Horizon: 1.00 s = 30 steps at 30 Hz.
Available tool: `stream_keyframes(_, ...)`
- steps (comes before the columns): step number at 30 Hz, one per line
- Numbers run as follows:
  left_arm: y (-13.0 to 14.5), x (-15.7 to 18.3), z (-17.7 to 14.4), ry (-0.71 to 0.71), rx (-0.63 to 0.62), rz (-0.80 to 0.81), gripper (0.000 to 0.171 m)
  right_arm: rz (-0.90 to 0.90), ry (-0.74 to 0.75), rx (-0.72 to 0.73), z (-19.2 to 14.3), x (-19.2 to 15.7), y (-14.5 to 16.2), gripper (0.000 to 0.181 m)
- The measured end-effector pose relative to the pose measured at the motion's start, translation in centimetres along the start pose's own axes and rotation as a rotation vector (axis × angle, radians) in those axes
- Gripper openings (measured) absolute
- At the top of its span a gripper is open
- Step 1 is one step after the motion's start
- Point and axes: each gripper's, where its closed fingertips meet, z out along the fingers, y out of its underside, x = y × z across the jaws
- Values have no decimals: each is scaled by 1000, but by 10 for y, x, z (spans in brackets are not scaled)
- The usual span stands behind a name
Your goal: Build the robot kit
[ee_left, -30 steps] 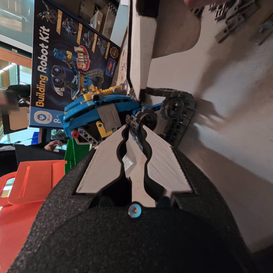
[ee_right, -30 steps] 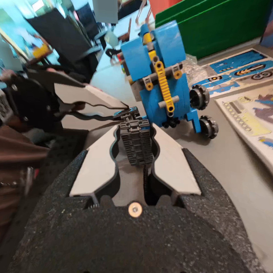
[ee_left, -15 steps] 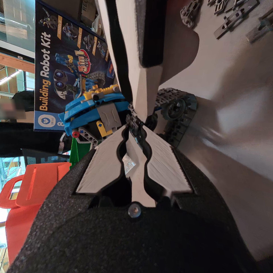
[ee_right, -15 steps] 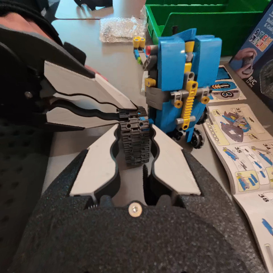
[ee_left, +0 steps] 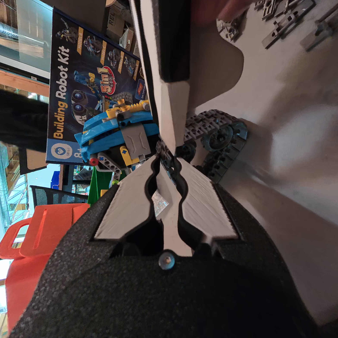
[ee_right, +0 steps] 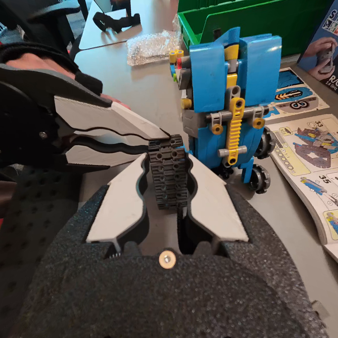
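Two grippers, left gripper (ee_right: 157, 141) and right gripper (ee_right: 167, 161), meet at one black tread belt (ee_right: 169, 175) on one blue brick robot (ee_right: 232, 109) (two bare toothed wheels (ee_right: 260, 178) show), beside one green bin (ee_right: 237, 23), one instruction booklet (ee_right: 311, 164), one plastic bag (ee_right: 151, 46).
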Motion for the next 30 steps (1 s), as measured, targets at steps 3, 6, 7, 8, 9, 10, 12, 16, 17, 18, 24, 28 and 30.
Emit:
stream_keyframes(3,0,0,0,2,24,-50,13,34,-22,-35,1,0,0,39)
stream_keyframes(6,-1,-1,0,21,52,-128,12,63,-24,-52,1,0,0,39)
stream_keyframes(7,-1,-1,0,25,62,-146,12,66,-20,-48,0,1,-1,40)
stream_keyframes(8,-1,-1,0,27,71,-161,12,68,-13,-40,0,1,-1,40)
stream_keyframes(9,-2,-1,0,27,80,-172,12,69,0,-28,0,2,-1,40)
stream_keyframes(10,-2,-1,0,27,89,-177,12,63,19,-12,-1,2,-2,41)
stream_keyframes(12,-3,0,0,25,102,-169,13,16,83,17,-3,4,-2,41)
stream_keyframes(16,-3,0,-1,11,108,-111,13,-65,138,46,-3,2,-2,35)
stream_keyframes(17,-3,0,-1,12,112,-102,13,-57,133,46,-4,2,-2,35)
stream_keyframes(18,-3,1,-1,17,113,-95,13,-41,125,49,-4,2,-2,35)
stream_keyframes(24,-4,1,-1,18,102,-67,13,-4,85,89,-7,-3,-2,23)
stream_keyframes(28,-4,1,-1,22,100,-66,13,-22,69,58,-10,-5,1,36)
stream_keyframes(30,-3,1,-1,27,103,-69,13,-20,57,25,-11,-2,5,38)
